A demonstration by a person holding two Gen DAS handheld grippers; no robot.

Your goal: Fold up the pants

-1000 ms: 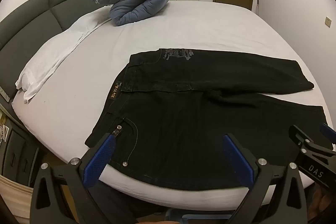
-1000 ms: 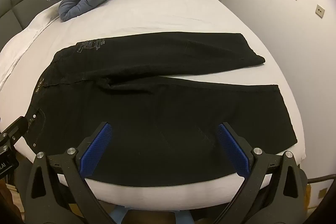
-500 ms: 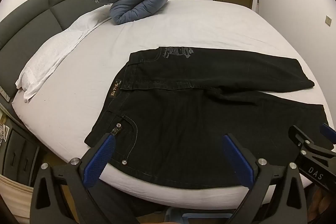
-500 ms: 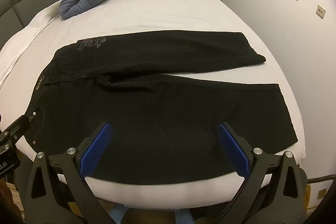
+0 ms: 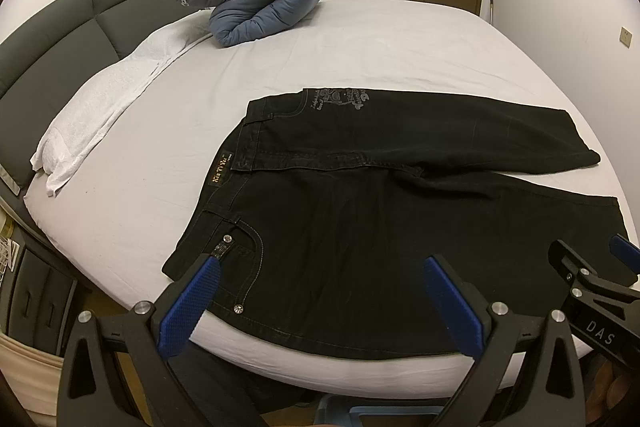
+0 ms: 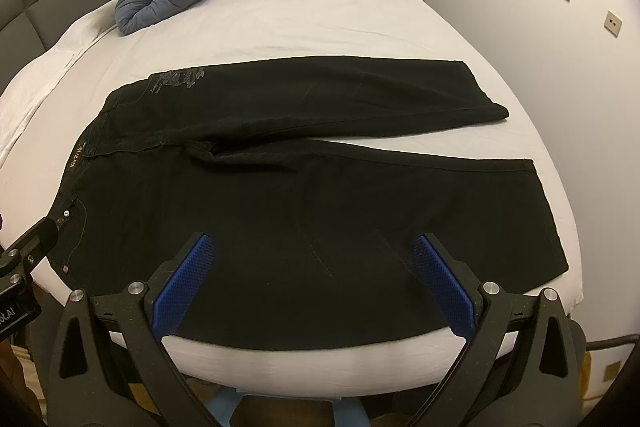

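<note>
lying flat on white bed [image 5: 360, 67], black pants [image 5: 380, 219], left gripper [image 5: 320, 267] released, right gripper [image 6: 310, 247] released

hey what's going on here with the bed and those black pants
A person holds a hand-held gripper in each hand over black pants spread flat on the bed, legs still apart. The left hand-held gripper hovers near the waistband, the right hand-held gripper over the nearer leg. Both are open and hold nothing; folding hasn't begun.
</note>
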